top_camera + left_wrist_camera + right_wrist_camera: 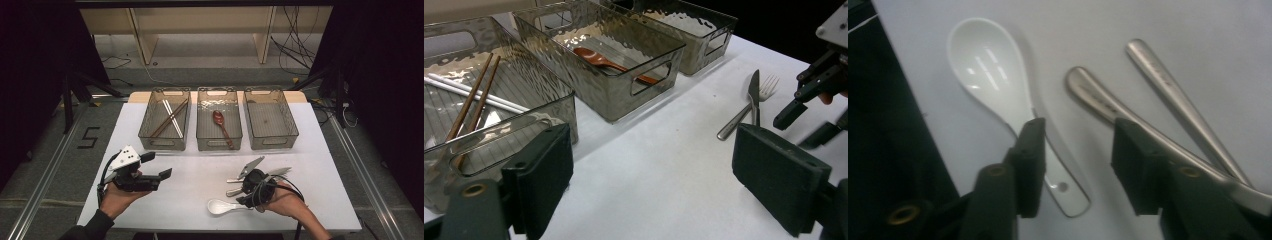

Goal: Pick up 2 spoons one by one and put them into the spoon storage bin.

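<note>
White soup spoon (998,95), glossy and smooth like glazed ceramic, lies flat on the white counter (200,170) near its front edge. Its deep oval bowl faces up, with small streaks of light shining in it. A short, flat handle runs from the bowl and ends in a rounded tip with a small hole near the end.

The right tongs (1077,165) hang just above this handle with their two black jaws apart; the spoon's handle passes under one jaw and nothing is gripped. In the high view the right tongs (252,192), held in a person's hand, sit at the handle end of the spoon (222,206).

Just beside the spoon lie a metal knife (753,95) and a metal fork (765,89), crossing each other, their shiny handles pointing the same way as the spoon's bowl.

The left tongs (157,167) rest well apart on the left of the counter, jaws wide apart and holding nothing.

At the back stand three clear bins in a row: the left bin (150,131) holds chopsticks (169,119), the middle bin (202,132) holds a brown spoon (221,122).
</note>
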The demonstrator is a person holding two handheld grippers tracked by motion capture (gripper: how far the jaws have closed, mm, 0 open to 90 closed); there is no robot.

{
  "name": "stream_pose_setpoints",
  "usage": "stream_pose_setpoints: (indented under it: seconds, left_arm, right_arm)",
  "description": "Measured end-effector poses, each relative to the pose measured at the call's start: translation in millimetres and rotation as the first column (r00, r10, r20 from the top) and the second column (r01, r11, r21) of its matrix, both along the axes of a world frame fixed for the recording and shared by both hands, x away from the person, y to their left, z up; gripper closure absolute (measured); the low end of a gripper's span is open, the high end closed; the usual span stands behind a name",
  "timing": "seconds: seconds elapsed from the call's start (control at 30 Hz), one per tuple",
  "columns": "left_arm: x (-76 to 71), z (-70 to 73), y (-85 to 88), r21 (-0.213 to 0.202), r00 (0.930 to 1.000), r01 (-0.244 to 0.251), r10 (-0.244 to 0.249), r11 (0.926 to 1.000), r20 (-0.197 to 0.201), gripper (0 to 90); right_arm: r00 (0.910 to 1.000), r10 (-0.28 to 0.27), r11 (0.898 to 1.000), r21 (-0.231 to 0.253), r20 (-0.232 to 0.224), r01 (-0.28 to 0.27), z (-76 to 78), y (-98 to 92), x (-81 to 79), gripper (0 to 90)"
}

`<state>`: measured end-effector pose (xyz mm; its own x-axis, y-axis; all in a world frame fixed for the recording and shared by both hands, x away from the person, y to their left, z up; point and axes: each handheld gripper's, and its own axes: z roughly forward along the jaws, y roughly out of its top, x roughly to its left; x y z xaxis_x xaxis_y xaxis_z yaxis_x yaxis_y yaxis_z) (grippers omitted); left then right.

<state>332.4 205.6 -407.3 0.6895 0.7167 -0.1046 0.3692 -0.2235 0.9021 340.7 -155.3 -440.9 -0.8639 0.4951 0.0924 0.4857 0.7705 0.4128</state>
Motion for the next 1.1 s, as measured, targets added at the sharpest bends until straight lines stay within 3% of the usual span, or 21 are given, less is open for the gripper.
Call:
stream_pose_setpoints:
  seconds: [0.17,0.33,0.67,1.1]
  left_arm:
    - [0.0,0.0,0.1,-0.002,1.0000,0.001,-0.001,1.0000,0.000,16.3]
    - [0.0,-0.1,0.2,-0.001,1.0000,0.001,-0.001,1.0000,-0.001,16.3]
    - [0.2,-0.4,-0.3,0.000,1.0000,0.001,-0.001,1.0000,0.000,16.3]
    - [0.0,-0.3,-0.4,0.000,1.0000,0.000,0.000,1.0000,0.000,16.3]
  right_arm:
    - [0.9973,0.073,0.997,-0.028,-0.006,-0.073,-5.6,14.2,-6.1,43.8]
    - [0.9965,0.082,0.995,-0.053,-0.014,-0.083,-10.3,19.9,-7.2,44.4]
    - [0.9916,0.121,0.986,-0.107,-0.045,-0.126,-18.5,26.5,-8.7,58.3]
    - [0.9842,0.177,0.974,-0.144,-0.004,-0.176,-19.4,30.3,-12.2,72.3]
